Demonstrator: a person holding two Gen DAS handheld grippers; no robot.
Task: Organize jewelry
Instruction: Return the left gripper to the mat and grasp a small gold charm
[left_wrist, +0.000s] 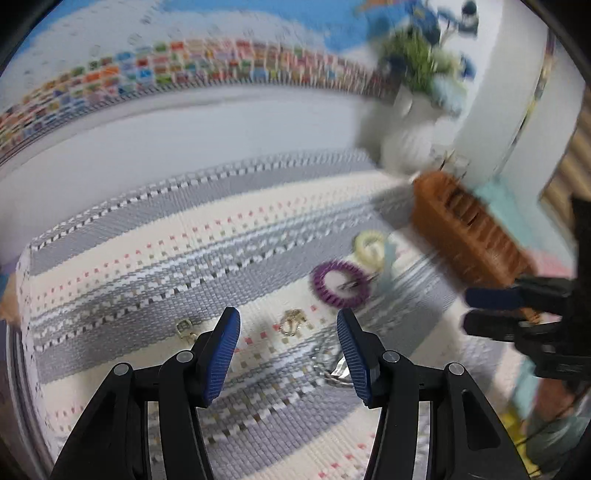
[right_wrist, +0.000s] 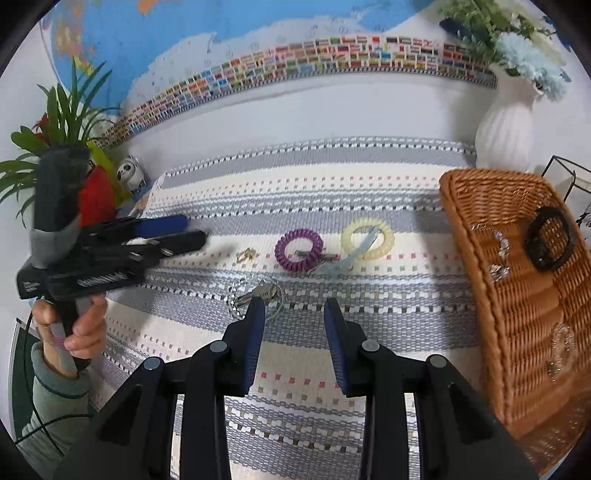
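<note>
Loose jewelry lies on a striped woven mat (right_wrist: 369, 199): a purple coil bracelet (right_wrist: 298, 249), a pale yellow coil bracelet (right_wrist: 367, 238) with a light blue strip (right_wrist: 345, 260) across it, a small gold earring (right_wrist: 245, 254) and a silver chain (right_wrist: 255, 293). My right gripper (right_wrist: 294, 310) hovers open just in front of the chain, holding nothing. My left gripper (left_wrist: 288, 319) is open above the gold earring (left_wrist: 293, 323), with a second gold piece (left_wrist: 186, 328) to its left. The purple coil (left_wrist: 341, 284) and yellow coil (left_wrist: 369, 245) lie beyond it.
A wicker basket (right_wrist: 465, 229) at the right holds a black bracelet (right_wrist: 550, 243), silver earrings (right_wrist: 500, 243) and a clear bracelet (right_wrist: 561, 350). A white vase (right_wrist: 506, 122) with flowers stands behind it. A potted plant (right_wrist: 62, 114) and small figurine (right_wrist: 129, 173) sit at the far left.
</note>
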